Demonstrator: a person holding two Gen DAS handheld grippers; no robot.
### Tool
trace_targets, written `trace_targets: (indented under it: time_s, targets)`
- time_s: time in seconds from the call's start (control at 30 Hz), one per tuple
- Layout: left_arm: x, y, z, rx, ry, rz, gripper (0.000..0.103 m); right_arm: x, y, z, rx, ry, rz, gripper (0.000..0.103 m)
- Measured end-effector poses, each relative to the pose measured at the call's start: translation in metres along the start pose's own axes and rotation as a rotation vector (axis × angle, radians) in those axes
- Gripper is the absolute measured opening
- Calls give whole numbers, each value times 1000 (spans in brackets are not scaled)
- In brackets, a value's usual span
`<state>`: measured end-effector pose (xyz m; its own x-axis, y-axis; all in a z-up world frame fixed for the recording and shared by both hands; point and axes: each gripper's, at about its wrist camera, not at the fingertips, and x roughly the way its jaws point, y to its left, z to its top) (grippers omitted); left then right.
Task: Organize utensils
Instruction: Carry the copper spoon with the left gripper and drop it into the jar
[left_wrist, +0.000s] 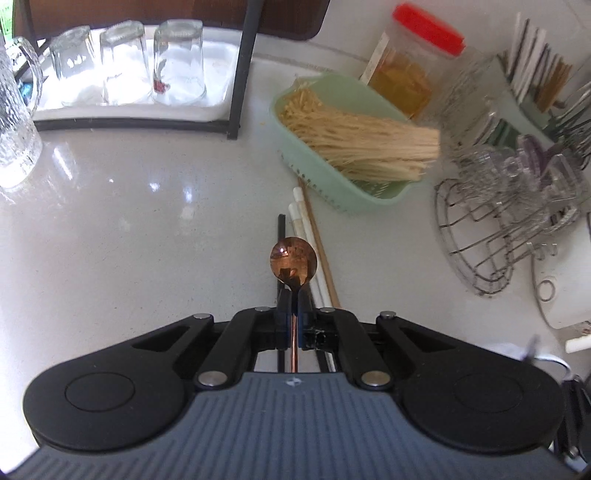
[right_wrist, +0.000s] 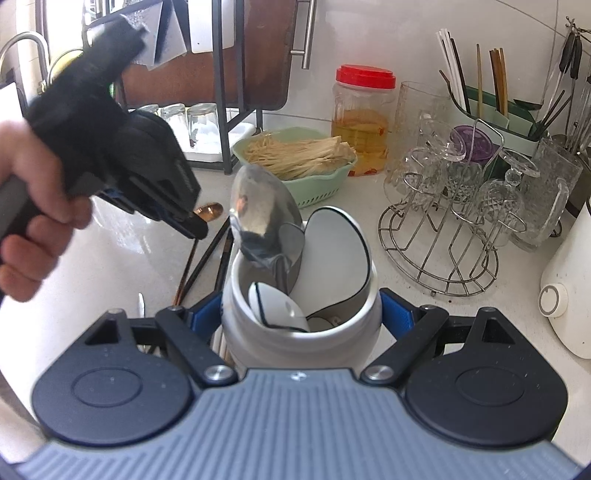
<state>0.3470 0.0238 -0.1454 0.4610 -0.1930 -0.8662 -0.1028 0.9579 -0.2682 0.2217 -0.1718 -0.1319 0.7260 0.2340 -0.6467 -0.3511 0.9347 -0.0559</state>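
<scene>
Left wrist view: the copper spoon (left_wrist: 293, 262) sits clamped at its neck between the left gripper (left_wrist: 294, 295) fingers (left_wrist: 283, 301), pressed tight on the thin handle, bowl poking out just ahead of the tips and lifted clear of the desk (left_wrist: 129, 229). Right under and just beyond those fingers lie loose chopsticks (left_wrist: 308, 236), white, black and wooden, flat on the desk. Further ahead and to the right of the tips is a green basket (left_wrist: 332, 192) of pale noodle-like strands, a red-lidded jar (left_wrist: 413, 70) behind it, and a wire rack (left_wrist: 491, 229) of glassware off to the far right. Far ahead to the left, upturned glasses (left_wrist: 122, 62) stand on a white tray. Over to the right wrist view: the right gripper (right_wrist: 301, 317) fingers (right_wrist: 397, 314) are spread wide around a white utensil holder (right_wrist: 266, 332), blue pads against both its sides, gripping it. Standing in that holder, a big steel spoon (right_wrist: 262, 210) rises ahead of the fingers, with white ceramic spoons (right_wrist: 336, 254) beside it. Up to the left of the holder, a hand (right_wrist: 33, 192) carries the left gripper (right_wrist: 195, 225) with the copper spoon (right_wrist: 208, 211) at its tips, above more chopsticks (right_wrist: 207, 254) on the desk.
</scene>
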Motion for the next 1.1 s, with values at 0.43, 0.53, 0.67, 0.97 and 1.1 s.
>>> trace_targets:
  time_s: [0.43, 0.53, 0.67, 0.97, 1.1]
  targets:
    - [-72, -5, -8, 66, -128, -144, 3, -1, 11, -4, 54, -18, -68, 90]
    - [-90, -5, -9, 87, -154, -179, 3, -2, 14, -5, 70, -22, -87, 90]
    - [-114, -7, -8, 107, -195, -227, 3, -4, 20, -7, 80, -28, -101, 90]
    - [-154, -29, 0, 163, -285, -338, 3, -6, 24, -10, 90, -37, -112, 90]
    - [-157, -45, 1, 195, -295, -371, 3, -6, 24, -10, 90, -40, -111, 90]
